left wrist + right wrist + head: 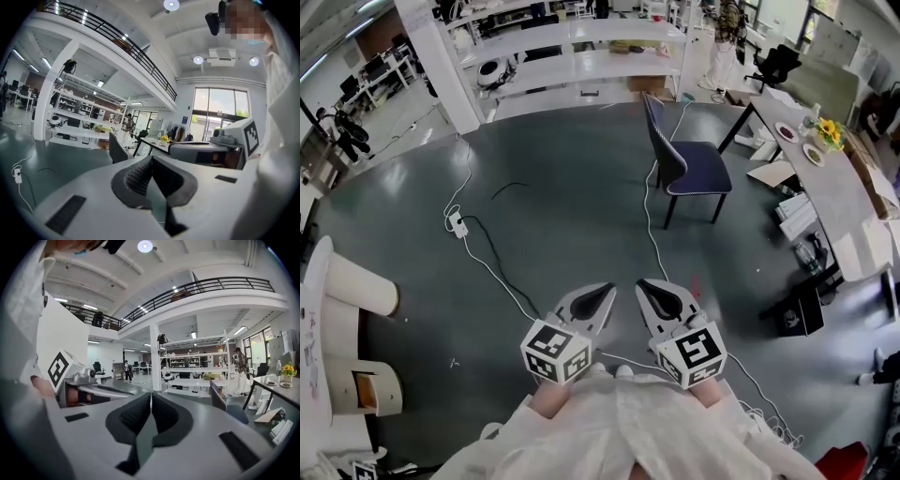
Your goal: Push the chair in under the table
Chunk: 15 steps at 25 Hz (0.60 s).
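A dark blue chair [686, 166] with black legs stands on the grey floor, pulled out from the long grey table [834, 192] at the right. It also shows small in the left gripper view as the chair [116, 149] and in the right gripper view as the chair [224, 405]. My left gripper [602, 292] and right gripper [649, 287] are held side by side close to my body, well short of the chair. Both are shut with nothing between their pads. The table [281, 392] carries plates and yellow flowers [830, 131].
White and black cables [478, 248] run over the floor, with a power strip [457, 223]. White shelving [581, 56] stands at the back, with a white pillar [441, 66]. Boxes and black gear [797, 309] lie beside the table. A person [240, 366] stands far off.
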Tool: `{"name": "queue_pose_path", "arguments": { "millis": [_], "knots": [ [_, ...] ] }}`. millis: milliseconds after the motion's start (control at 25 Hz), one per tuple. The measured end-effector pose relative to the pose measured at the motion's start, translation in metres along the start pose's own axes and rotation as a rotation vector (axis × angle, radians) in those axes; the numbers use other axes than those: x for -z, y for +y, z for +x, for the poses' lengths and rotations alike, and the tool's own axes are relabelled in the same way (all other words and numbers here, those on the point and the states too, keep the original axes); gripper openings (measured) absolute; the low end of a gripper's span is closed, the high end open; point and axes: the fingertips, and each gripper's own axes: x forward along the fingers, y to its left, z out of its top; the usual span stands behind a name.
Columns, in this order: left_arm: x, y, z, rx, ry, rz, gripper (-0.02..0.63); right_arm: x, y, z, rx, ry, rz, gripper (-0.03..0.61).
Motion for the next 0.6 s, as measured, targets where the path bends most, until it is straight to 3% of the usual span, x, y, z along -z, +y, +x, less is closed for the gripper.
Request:
{"name": "queue_pose_path", "arguments": {
  "millis": [360, 600],
  "knots": [
    [0.006, 0.002, 0.023, -0.004, 0.014, -0.015, 0.015, 0.019, -0.027, 0.008, 0.012, 0.044, 0.066, 0.034],
    [-0.003, 0.037, 0.056, 0.012, 0.024, -0.002, 0.015, 0.018, -0.050, 0.050, 0.013, 0.052, 0.064, 0.034]
  ]
}}
